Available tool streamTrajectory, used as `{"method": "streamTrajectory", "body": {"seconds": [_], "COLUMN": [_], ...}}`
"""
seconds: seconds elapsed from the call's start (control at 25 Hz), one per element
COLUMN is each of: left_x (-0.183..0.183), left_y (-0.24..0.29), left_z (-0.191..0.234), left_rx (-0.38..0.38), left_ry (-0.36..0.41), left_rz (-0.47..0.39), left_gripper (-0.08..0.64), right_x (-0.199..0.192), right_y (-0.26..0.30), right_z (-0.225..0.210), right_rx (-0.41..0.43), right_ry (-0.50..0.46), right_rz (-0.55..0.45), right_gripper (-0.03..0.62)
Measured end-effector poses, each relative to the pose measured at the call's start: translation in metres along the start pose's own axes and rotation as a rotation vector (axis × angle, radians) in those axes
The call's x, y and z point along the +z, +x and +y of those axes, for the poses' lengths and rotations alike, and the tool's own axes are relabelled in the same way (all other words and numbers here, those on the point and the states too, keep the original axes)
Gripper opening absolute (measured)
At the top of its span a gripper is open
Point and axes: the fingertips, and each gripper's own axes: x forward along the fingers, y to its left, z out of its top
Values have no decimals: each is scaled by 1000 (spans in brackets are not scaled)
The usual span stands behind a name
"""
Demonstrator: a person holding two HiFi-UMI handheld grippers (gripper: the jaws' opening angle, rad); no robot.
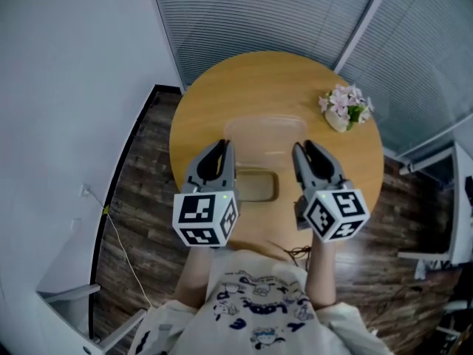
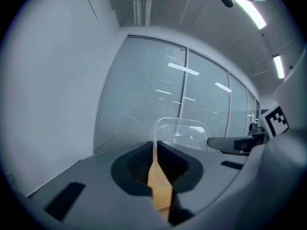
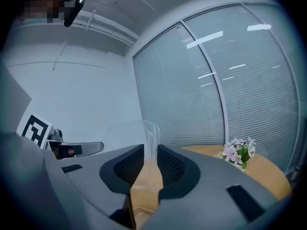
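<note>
Round wooden surface (image 1: 222,87) in a corner of slatted blinds, with a small pot of pink flowers (image 1: 344,108) near its right edge. The left gripper (image 1: 224,148) and right gripper (image 1: 301,148) each have their jaws clenched on opposite rims of a clear plastic container (image 1: 266,133), which sits between them over the surface's near half. The container's outline nearly vanishes against the wood, and the print on the person's shirt (image 1: 259,309) is too blurred to read.

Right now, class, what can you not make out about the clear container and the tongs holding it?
Clear container: head view, faint against the table; contents unclear.
Its lower part: both gripper views, hidden behind left tongs and right tongs.
Flower pot: head view, too small for detail.
</note>
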Motion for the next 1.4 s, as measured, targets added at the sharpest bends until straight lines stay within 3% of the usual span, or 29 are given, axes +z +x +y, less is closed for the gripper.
{"method": "streamTrajectory", "body": {"seconds": [1.4], "left_x": [6], "left_y": [0], "left_z": [-9], "left_rx": [-8], "left_ry": [10], "left_rz": [-17], "left_gripper": [29], "right_x": [5], "right_y": [-4], "right_z": [-5], "right_rx": [-15], "right_ry": [-10], "right_rz": [-16], "right_gripper": [80]}}
